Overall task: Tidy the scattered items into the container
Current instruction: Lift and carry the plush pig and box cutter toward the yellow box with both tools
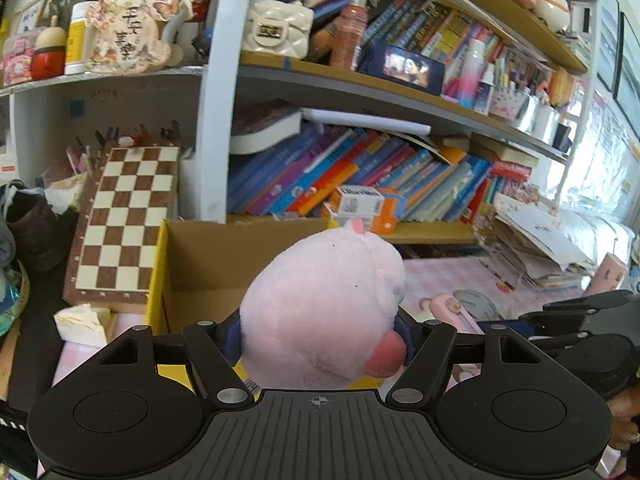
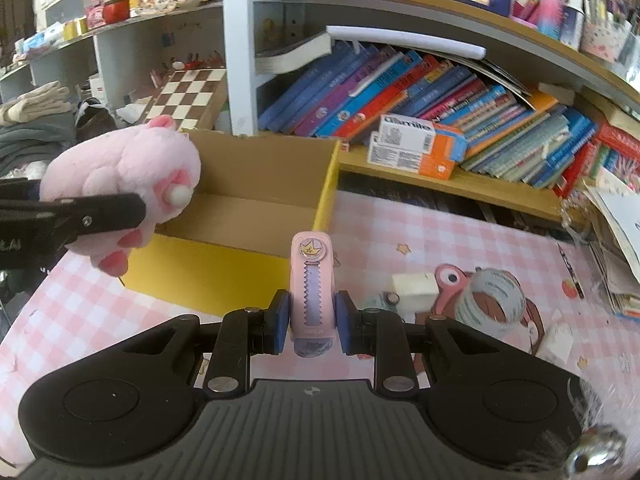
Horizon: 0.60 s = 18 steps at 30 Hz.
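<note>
We take the cardboard box, open at the top with yellow outer walls, as our landmark; it stands on the worktop, which is covered by a pink checked cloth, right against the foot of the bookshelf.

Our left gripper is clamped on a pink plush toy, its blue pads pressed into the toy's soft sides. In the right wrist view the plush toy hangs in the air over the box's near left corner, clear of the worktop, with its pink feet pointing down and a small white tail facing us.

Our right gripper is closed narrowly on a pink utility knife, a slim case with a crown sticker at its far end and a serrated slot along its face. The knife stands between the blue pads, its far end reaching toward the near yellow wall of the box, just at its right-hand corner.

To the right of the box, on the cloth, lie a white eraser and a roll of tape, close beside each other. A chessboard leans just left of the box, and two orange-and-white cartons sit stacked on the shelf behind its right side.
</note>
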Motion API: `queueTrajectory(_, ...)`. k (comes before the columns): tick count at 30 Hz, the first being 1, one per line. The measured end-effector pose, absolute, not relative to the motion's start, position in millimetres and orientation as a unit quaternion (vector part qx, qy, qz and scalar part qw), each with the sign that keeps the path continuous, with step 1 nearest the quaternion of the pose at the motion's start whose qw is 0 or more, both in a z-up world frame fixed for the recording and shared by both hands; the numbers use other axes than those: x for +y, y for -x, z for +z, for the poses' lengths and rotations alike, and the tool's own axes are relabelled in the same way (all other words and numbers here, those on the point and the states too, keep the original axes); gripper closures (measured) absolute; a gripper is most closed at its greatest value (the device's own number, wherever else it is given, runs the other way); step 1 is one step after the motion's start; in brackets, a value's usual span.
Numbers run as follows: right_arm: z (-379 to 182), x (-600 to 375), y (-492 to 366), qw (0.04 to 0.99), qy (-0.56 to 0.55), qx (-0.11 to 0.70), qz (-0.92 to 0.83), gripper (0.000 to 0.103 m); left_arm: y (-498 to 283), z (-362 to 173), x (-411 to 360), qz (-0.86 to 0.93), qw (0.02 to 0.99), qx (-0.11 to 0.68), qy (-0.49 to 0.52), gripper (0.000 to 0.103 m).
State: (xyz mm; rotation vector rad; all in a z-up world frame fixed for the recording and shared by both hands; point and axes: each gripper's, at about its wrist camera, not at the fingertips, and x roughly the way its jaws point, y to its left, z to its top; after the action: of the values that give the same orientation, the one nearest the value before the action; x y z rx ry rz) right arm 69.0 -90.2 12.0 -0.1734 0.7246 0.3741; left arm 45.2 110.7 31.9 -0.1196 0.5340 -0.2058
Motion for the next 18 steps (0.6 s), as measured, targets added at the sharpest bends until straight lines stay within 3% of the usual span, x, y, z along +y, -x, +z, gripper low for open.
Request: queueTrajectory(18,23,-52,-113,0.915,0.095,0.323,0.22,0.08,-82,30,128,-0.07,0.961,0.259,0.059,0.033)
